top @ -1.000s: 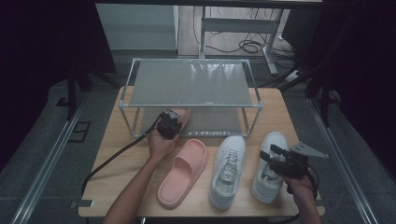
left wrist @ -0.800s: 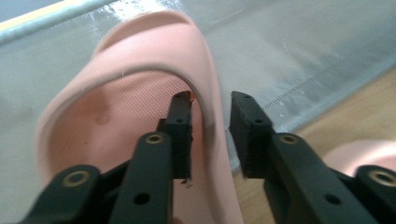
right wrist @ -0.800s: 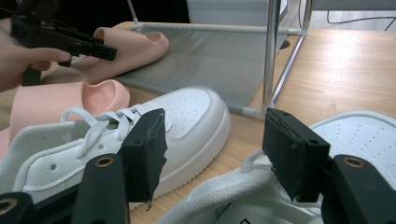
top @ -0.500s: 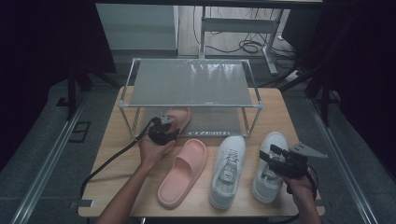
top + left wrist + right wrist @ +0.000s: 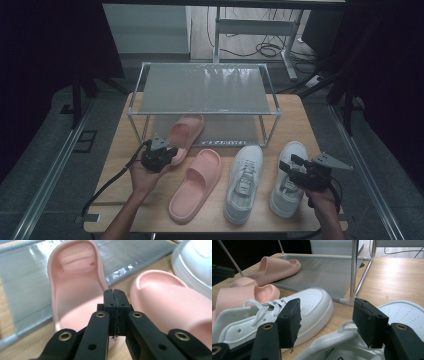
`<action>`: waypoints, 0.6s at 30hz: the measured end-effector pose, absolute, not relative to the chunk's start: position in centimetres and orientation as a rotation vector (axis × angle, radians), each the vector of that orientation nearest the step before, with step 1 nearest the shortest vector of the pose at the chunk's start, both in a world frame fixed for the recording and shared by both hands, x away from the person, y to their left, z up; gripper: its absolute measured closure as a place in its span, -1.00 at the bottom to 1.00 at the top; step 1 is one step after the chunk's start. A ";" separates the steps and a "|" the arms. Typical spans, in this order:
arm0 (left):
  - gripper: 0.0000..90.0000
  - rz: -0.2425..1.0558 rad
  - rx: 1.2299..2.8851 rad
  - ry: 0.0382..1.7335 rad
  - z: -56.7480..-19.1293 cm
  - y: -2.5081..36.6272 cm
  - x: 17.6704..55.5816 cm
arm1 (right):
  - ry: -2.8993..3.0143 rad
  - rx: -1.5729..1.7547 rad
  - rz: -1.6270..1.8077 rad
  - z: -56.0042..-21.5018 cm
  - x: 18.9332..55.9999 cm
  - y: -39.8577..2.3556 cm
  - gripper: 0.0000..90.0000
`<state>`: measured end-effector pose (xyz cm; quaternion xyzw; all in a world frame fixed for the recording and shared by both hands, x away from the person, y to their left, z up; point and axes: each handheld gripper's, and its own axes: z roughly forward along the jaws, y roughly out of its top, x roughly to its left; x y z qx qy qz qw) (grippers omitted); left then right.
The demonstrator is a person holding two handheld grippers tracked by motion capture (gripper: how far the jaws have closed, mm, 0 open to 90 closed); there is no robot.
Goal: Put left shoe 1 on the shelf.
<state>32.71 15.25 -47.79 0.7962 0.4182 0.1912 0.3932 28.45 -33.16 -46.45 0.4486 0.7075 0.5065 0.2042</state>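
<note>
left gripper (image 5: 115, 293), jaws just clenched empty beside the slipper (image 5: 75, 285) at upper left, risks knocking it off the rack's lower shelf (image 5: 25, 285).

The high view looks forward and down on the whole table (image 5: 300, 112) from above its near edge. Each gripper view sits low and close, facing far along its own jaws. All three share the pink slipper (image 5: 75, 287) lying half on the rack's lower shelf (image 5: 322, 272) (seen from opposite sides).
</note>
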 end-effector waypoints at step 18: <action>1.00 0.417 2.101 1.061 -49.6 18.2 29.4 | 1.954 1.236 1.428 -45.8 28.1 -33.3 -0.11</action>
